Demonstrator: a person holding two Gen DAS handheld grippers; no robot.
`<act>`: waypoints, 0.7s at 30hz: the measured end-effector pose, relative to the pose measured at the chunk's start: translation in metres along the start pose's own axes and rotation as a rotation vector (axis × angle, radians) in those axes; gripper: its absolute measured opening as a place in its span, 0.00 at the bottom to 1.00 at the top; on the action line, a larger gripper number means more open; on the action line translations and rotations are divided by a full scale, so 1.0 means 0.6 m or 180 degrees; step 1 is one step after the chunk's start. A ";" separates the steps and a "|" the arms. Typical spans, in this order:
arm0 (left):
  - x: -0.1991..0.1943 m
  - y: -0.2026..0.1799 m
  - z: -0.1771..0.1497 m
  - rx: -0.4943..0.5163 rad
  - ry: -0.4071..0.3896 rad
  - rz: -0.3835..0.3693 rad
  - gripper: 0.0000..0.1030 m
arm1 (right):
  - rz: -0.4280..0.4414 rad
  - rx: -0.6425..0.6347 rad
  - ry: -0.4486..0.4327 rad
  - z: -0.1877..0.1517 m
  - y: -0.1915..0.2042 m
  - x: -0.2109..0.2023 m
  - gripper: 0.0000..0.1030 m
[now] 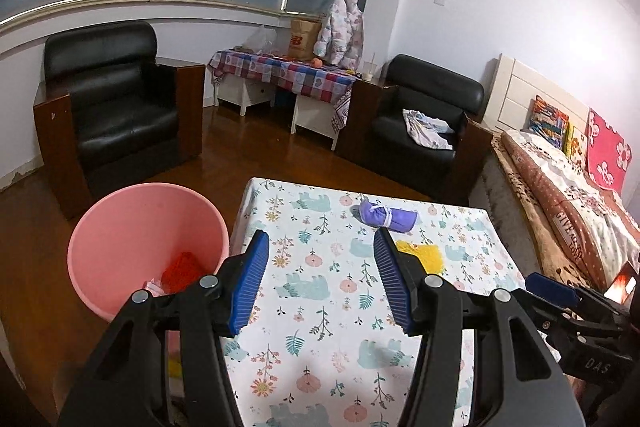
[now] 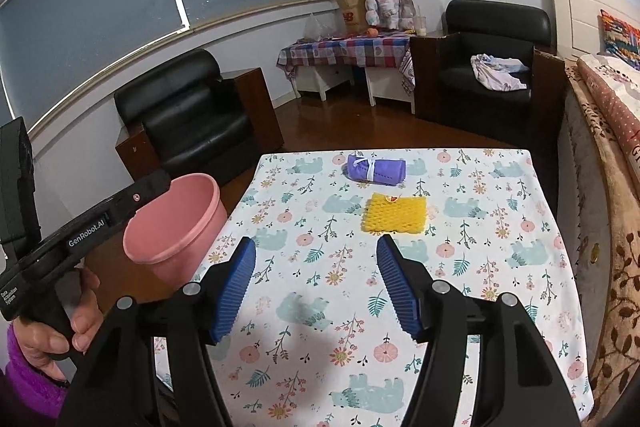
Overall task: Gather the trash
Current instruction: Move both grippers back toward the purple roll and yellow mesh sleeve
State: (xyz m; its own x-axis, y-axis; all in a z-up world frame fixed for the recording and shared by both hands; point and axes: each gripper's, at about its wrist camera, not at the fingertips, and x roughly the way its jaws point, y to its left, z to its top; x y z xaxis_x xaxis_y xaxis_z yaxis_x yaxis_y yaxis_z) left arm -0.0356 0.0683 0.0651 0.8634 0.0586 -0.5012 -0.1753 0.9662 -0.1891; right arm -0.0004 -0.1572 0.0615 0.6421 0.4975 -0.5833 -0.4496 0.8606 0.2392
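The right gripper [image 2: 316,287] was held spread and empty, as was the left gripper [image 1: 322,281]. Just ahead, the yellow foam fruit net [image 2: 394,214] (light, squashy) was best pinched at an edge; beyond it lay the purple cloth roll [image 2: 376,169].

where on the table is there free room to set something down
Near half of the table, from the yellow foam net back to both grippers, is bare. So is the right strip. Only the far middle is taken: net and purple roll.
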 end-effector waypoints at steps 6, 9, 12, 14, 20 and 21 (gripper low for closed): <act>0.004 -0.025 0.001 0.0104 0.0032 -0.0066 0.53 | 0.0012 0.0011 0.0002 -0.002 -0.002 -0.001 0.61; 0.018 -0.035 0.003 0.0067 0.0141 -0.0152 0.53 | 0.0021 0.0058 0.0021 -0.007 -0.013 0.002 0.61; 0.032 -0.051 0.008 0.0085 0.0206 -0.0217 0.53 | 0.0031 0.0138 0.0045 -0.009 -0.037 0.010 0.61; 0.038 -0.060 0.012 0.0103 0.0219 -0.0244 0.53 | 0.0031 0.0214 0.0067 -0.009 -0.055 0.019 0.61; 0.058 -0.087 0.034 0.0200 0.0209 -0.0289 0.53 | 0.0016 0.0239 0.0112 -0.004 -0.108 0.047 0.61; 0.061 -0.088 0.040 0.0194 0.0199 -0.0294 0.53 | 0.0005 0.0226 0.0120 -0.003 -0.118 0.053 0.61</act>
State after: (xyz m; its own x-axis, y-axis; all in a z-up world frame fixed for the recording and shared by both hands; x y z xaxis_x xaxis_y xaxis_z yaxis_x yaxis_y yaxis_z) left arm 0.0163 0.0254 0.0770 0.8429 -0.0455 -0.5361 -0.0657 0.9803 -0.1864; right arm 0.0506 -0.2029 0.0246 0.6169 0.4957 -0.6113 -0.4047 0.8660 0.2939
